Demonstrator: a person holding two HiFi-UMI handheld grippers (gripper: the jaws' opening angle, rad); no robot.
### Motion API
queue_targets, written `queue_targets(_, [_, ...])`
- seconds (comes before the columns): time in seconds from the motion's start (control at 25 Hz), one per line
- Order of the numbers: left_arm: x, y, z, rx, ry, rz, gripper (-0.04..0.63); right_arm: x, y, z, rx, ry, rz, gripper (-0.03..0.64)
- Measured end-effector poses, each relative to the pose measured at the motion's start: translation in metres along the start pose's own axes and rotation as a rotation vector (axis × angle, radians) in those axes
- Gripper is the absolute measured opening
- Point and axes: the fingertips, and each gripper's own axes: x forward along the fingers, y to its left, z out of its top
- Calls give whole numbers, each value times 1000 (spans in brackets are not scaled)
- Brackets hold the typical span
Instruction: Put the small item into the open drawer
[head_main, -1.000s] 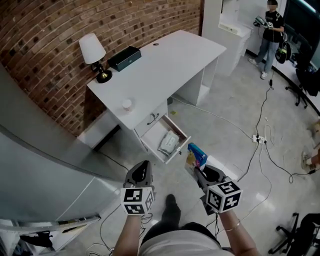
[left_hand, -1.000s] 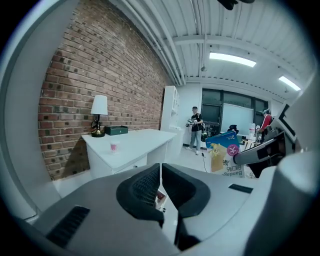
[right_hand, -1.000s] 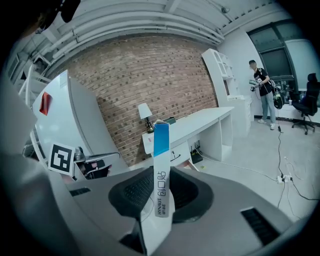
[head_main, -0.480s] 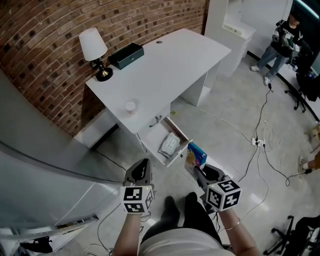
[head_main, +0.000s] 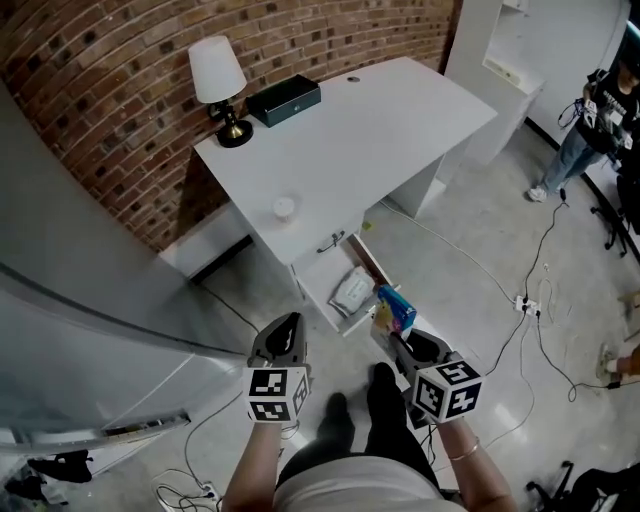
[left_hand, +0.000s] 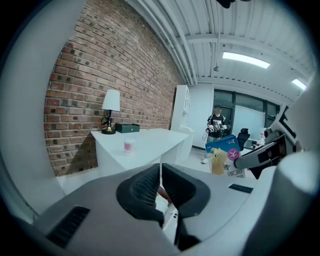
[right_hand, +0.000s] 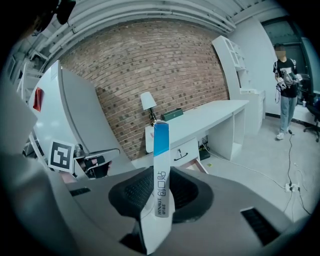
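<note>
My right gripper is shut on a small blue and white packet, held upright just right of the open drawer. In the right gripper view the packet stands edge-on between the jaws of the right gripper. The drawer hangs open from the white desk and holds a white pouch. My left gripper is shut with nothing in it, left of the drawer; in the left gripper view the left gripper has its jaws pressed together.
On the desk stand a lamp, a dark box and a small cup. A brick wall runs behind. Cables and a power strip lie on the floor to the right. A person stands at far right.
The view has shifted so the desk and drawer sit further right and closer. Both grippers keep their places in the picture, and the packet stays in the right one.
</note>
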Motion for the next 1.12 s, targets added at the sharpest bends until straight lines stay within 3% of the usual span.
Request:
queue_targets(0.32, [23, 12, -18, -50, 15, 92, 29, 44, -24, -3, -51, 86, 74, 98])
queue_targets(0.76, [36, 25, -35, -155, 23, 284, 29, 99, -49, 10, -167, 215, 211, 98])
queue_targets(1.12, [44, 39, -73, -228, 39, 434, 29, 161, -63, -20, -248, 345, 296, 98])
